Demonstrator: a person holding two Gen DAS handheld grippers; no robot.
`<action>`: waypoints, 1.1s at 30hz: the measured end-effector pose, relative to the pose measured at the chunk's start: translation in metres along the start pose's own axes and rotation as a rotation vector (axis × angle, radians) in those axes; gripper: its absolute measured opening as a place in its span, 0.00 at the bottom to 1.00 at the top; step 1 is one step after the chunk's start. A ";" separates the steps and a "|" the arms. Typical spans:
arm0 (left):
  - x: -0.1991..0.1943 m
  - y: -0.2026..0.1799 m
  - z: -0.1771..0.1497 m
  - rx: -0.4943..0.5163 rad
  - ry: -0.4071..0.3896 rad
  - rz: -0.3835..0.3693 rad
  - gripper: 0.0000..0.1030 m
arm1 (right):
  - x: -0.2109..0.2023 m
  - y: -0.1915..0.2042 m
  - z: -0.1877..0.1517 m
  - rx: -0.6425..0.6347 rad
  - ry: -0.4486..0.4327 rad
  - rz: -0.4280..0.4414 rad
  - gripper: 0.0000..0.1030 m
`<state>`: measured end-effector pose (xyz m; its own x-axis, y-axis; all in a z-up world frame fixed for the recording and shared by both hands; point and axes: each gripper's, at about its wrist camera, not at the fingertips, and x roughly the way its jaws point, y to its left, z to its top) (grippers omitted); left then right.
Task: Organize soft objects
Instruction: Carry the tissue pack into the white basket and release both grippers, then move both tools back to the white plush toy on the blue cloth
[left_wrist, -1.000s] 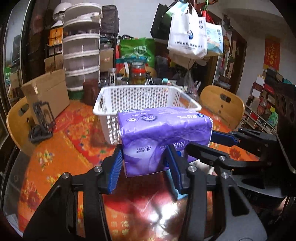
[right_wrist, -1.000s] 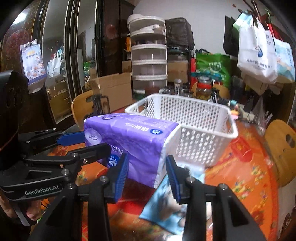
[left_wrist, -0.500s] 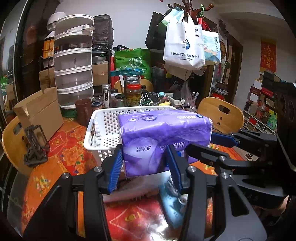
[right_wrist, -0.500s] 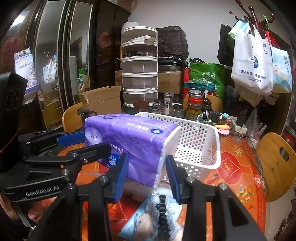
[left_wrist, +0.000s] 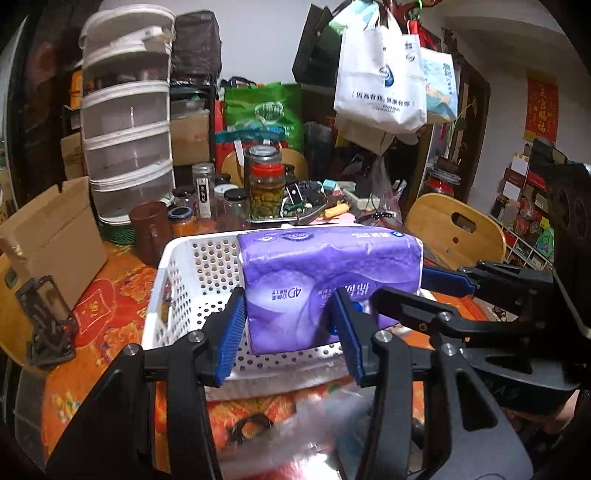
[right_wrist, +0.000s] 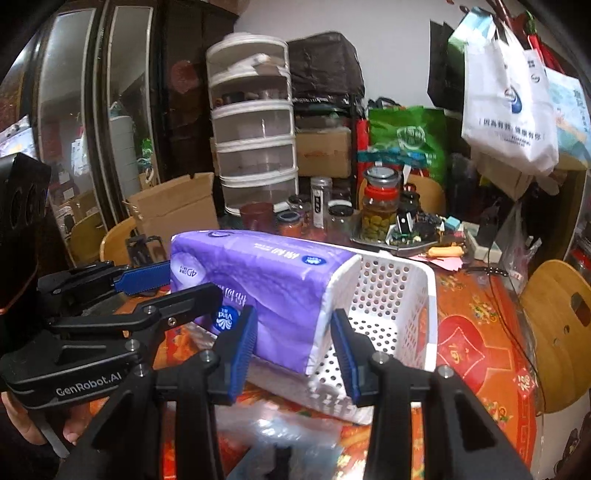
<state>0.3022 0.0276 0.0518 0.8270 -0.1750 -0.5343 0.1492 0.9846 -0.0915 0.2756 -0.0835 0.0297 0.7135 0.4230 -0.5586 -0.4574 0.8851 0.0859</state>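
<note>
A purple pack of tissues (left_wrist: 328, 284) is held in the air by both grippers, one at each end. My left gripper (left_wrist: 290, 334) is shut on its near end in the left wrist view. My right gripper (right_wrist: 293, 349) is shut on its other end (right_wrist: 273, 291). The pack hangs over the white perforated basket (left_wrist: 192, 280), which also shows in the right wrist view (right_wrist: 399, 314). The pack hides part of the basket's inside. A clear plastic package (left_wrist: 314, 424) lies on the table below the grippers.
The table has an orange and red cloth (left_wrist: 107, 306). Jars (left_wrist: 266, 184), a brown cup (left_wrist: 149, 232), stacked plastic drawers (left_wrist: 129, 122) and a cardboard box (left_wrist: 48, 236) stand behind the basket. A black stand (left_wrist: 44, 328) lies left. Wooden chairs (right_wrist: 557, 328) ring the table.
Both grippers have carried the tissue pack up and forward. It was in front of the basket's near wall and now hangs over the basket's inside.
</note>
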 end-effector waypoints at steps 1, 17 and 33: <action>0.009 0.002 0.001 0.000 0.011 -0.002 0.43 | 0.006 -0.003 0.000 0.010 0.010 0.001 0.39; 0.116 0.028 0.006 -0.023 0.169 0.023 0.48 | 0.085 -0.033 0.003 0.043 0.185 0.009 0.39; 0.053 0.039 -0.011 -0.010 0.061 0.140 0.88 | 0.038 -0.030 -0.003 0.082 0.120 -0.026 0.67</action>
<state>0.3457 0.0564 0.0109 0.8050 -0.0355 -0.5922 0.0288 0.9994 -0.0207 0.3148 -0.0951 0.0030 0.6537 0.3776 -0.6559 -0.3913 0.9104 0.1341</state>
